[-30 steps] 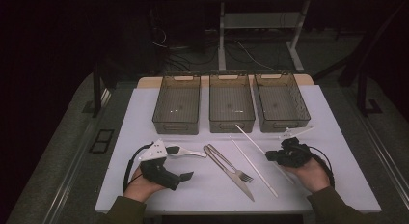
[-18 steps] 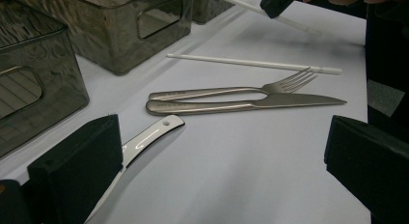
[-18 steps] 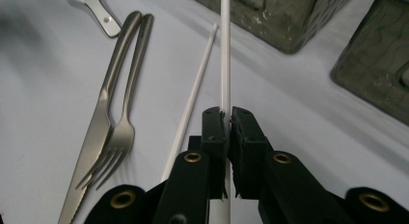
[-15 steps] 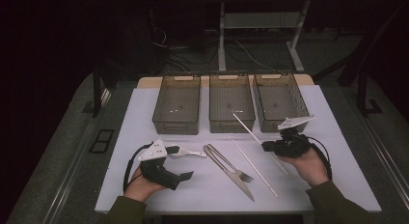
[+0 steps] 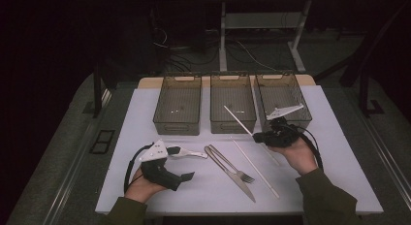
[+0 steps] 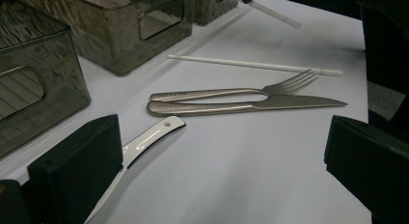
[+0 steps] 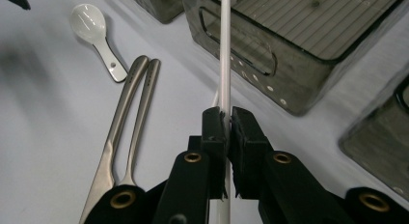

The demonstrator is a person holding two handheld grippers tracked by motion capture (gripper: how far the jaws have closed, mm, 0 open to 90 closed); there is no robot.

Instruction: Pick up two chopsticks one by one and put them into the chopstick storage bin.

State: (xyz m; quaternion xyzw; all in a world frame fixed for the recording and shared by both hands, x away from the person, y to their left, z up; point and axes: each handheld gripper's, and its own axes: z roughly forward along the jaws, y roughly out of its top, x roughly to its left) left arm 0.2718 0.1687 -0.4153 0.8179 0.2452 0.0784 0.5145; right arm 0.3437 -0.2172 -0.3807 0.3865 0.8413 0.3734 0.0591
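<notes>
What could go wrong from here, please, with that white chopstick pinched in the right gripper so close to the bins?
The right gripper pinches the white chopstick by a thin stretch far from its front tip, so it may pivot or slip between the pads. That tip reaches towards the middle bin and could catch its rim. The second chopstick lies on the table just below the held one, beside the fork and knife, and a dropped chopstick might knock them.

A white table (image 5: 145, 186) holds three dark see-through bins (image 5: 178, 110) in a row at the far side. Nearer lie a white spoon (image 5: 186, 152), a silver fork (image 5: 228, 163) beside a silver knife (image 5: 237, 179), and one white chopstick (image 5: 257, 169).
</notes>
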